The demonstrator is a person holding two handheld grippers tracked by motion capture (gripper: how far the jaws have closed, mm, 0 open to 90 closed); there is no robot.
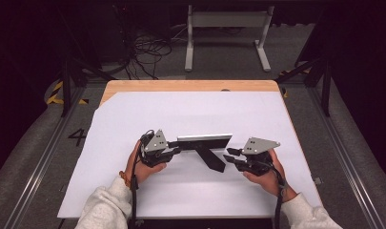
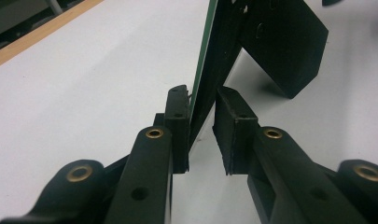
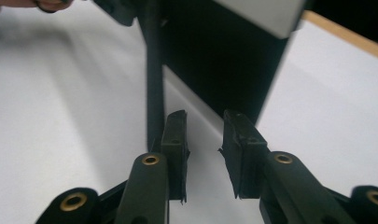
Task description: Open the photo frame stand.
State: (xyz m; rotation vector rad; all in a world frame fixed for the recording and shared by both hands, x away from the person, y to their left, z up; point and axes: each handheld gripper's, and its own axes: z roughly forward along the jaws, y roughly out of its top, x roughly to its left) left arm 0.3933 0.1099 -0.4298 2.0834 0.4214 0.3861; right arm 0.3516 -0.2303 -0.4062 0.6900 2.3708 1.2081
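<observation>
Nearest the camera in the high view, two forearms in pale sleeves are seen coming in over the near edge of the white sheet (image 1: pixel 133 191) that covers the table (image 1: pixel 190 86). The left gripper (image 1: pixel 177 149) is held at the left end of a black picture frame (image 1: pixel 204 141), which stands upright on its edge near the middle of the sheet, propped from behind by a black easel stand (image 1: pixel 212 160) that slopes toward the person. In the left gripper view the frame's edge (image 2: pixel 210 79) is seen set between the two pads; the left pad (image 2: pixel 177 126) lies against its green-tinted front, while a narrow gap is seen between the frame and the other pad, so a firm clamp cannot be confirmed. The right gripper (image 1: pixel 231 155) is held just beside the right end of the frame, apart from it. In the right gripper view its jaws stand open with nothing between them, the frame's dark back (image 3: pixel 214 60) and stand (image 3: pixel 154 79) rising just beyond the pads (image 3: pixel 175 149). Beyond the frame the sheet lies bare up to the table's wooden far edge, and farther off a grey floor with loose cables (image 1: pixel 147 52) and a white metal stand (image 1: pixel 226 33) are seen.
</observation>
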